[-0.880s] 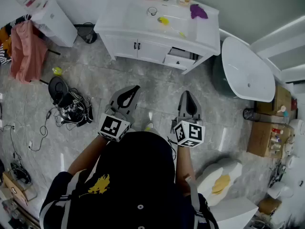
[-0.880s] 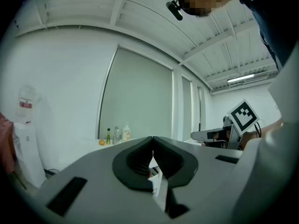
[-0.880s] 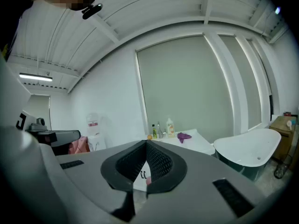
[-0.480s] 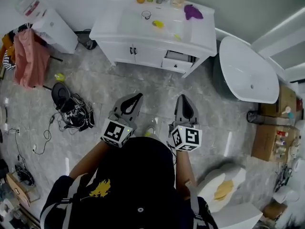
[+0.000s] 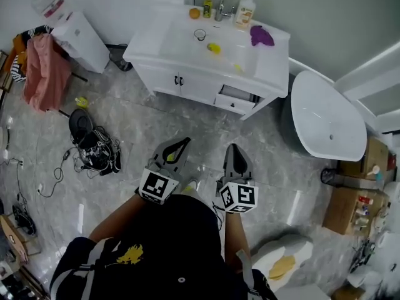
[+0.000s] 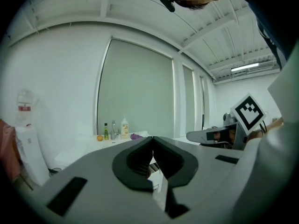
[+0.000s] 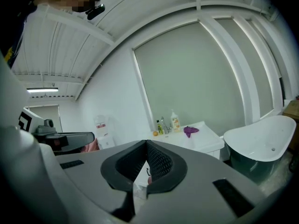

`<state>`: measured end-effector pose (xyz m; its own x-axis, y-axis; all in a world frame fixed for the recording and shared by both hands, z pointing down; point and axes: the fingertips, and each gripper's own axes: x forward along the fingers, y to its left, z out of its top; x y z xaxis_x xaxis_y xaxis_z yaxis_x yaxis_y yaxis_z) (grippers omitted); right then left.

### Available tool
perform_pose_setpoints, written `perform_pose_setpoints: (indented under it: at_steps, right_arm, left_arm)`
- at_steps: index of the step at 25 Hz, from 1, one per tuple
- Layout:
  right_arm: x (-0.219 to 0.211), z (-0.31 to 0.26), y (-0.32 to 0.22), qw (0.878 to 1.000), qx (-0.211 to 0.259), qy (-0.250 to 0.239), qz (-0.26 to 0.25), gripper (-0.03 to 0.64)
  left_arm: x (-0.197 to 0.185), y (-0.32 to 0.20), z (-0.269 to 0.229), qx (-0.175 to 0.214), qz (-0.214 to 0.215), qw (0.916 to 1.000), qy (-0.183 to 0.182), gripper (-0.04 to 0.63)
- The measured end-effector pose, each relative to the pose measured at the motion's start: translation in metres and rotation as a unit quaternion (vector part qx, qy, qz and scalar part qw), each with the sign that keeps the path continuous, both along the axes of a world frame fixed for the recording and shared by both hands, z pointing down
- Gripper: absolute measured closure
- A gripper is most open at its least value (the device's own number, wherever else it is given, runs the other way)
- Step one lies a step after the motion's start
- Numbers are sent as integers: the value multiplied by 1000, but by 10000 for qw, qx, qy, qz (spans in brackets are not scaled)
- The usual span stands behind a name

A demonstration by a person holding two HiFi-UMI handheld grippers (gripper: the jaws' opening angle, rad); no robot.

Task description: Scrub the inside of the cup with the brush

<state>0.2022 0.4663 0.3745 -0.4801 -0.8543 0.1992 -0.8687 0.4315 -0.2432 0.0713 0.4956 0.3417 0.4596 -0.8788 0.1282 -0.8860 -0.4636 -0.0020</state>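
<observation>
The left gripper [image 5: 179,145] and the right gripper [image 5: 234,150] hang side by side over the floor [image 5: 125,120], each with its jaws pressed together on nothing. Well apart from them, the cup [image 5: 200,34] stands on the white desk [image 5: 153,42], with the yellow brush [image 5: 214,47] just beside it.

We wear a dark top [image 5: 178,230]; yellow emblem [image 5: 130,253] on its left side; pale stripes run along the sleeve [image 5: 70,266]; small white stud [image 5: 182,280] at centre. The left gripper [image 5: 183,142] and right gripper [image 5: 233,147] are grey moulded shells with black ribbed pads [image 7: 159,162]; each carries a white cube [image 5: 155,186] with black square markers.
</observation>
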Motion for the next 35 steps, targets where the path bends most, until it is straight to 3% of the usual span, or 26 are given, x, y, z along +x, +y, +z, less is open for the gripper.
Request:
perform_pose_setpoints:
  at_steps: [6, 14, 20, 25, 30, 31, 32, 33, 34, 35]
  right_arm:
    - [-24, 8, -53, 9998, -61, 173, -44, 589]
    - [-73, -10, -163, 9985, 133, 448, 300, 589]
    - [-95, -12, -224, 9964, 86, 540, 642, 589]
    - [-90, -4, -254, 9943, -63, 661, 835, 589]
    - [-66, 6, -303, 9926, -98, 712, 979, 584]
    - [-62, 8, -315, 9929, -92, 682, 967, 548]
    - [-58, 11, -327, 9936, -90, 646, 918, 440]
    - [-55, 15, -339, 9946, -94, 615, 835, 352]
    - [-51, 19, -352, 9954, -106, 600, 737, 335]
    - [-47, 23, -367, 9961, -125, 600, 635, 299]
  left_arm:
    - [-32, -63, 12, 31, 70, 10000, 11, 578]
    - [-87, -175, 20, -84, 247, 9987, 431, 578]
    - [-124, -253, 26, -120, 427, 9981, 428, 578]
    - [-124, -302, 31, -217, 571, 9967, 538, 578]
    - [-107, -350, 44, -243, 614, 9969, 425, 577]
    - [-103, -360, 46, -233, 605, 9971, 403, 569]
    - [-99, -369, 48, -251, 597, 9970, 414, 543]
    - [-94, -379, 50, -296, 589, 9968, 446, 457]
    - [-90, -390, 52, -349, 574, 9966, 466, 383]
    - [-86, -402, 54, -392, 552, 9967, 451, 366]
